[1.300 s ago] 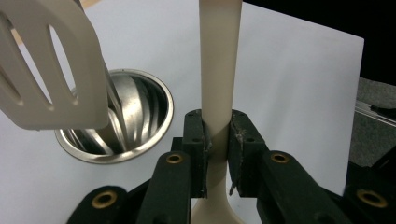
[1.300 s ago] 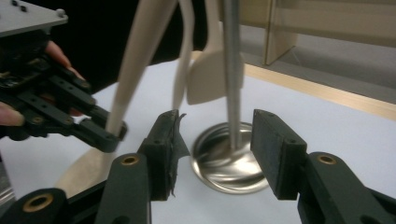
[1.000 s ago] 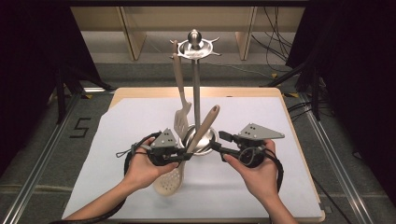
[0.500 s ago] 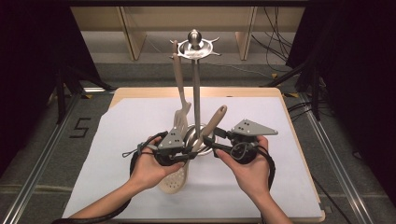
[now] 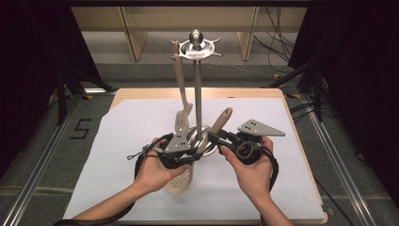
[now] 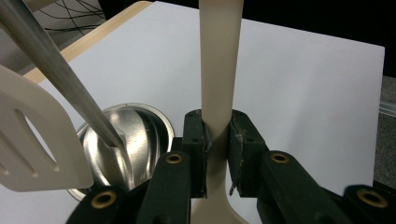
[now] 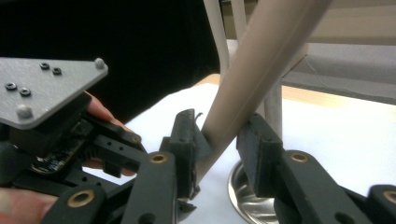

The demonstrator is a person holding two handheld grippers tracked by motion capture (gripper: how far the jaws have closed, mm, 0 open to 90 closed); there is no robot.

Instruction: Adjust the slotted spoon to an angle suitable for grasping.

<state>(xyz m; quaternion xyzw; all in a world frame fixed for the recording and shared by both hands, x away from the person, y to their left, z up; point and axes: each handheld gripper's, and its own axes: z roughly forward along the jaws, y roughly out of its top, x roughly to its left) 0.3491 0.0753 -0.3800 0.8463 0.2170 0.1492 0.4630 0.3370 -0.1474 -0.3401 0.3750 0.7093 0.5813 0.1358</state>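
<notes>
Centre of the high view: left gripper (image 5: 188, 157) clamps the beige spoon (image 5: 180, 181) by its handle. Right gripper (image 5: 217, 138) brackets the handle, jaws partly open, one touching. Stand (image 5: 197, 84) behind.

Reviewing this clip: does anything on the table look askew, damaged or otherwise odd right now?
Nothing looks damaged or spilled. The beige slotted spoon is tilted across the steel rack's round base, clamped by the left gripper with the right gripper around its handle; that looks like handling, not a fault. The cream slotted spatula hangs from the rack.
</notes>
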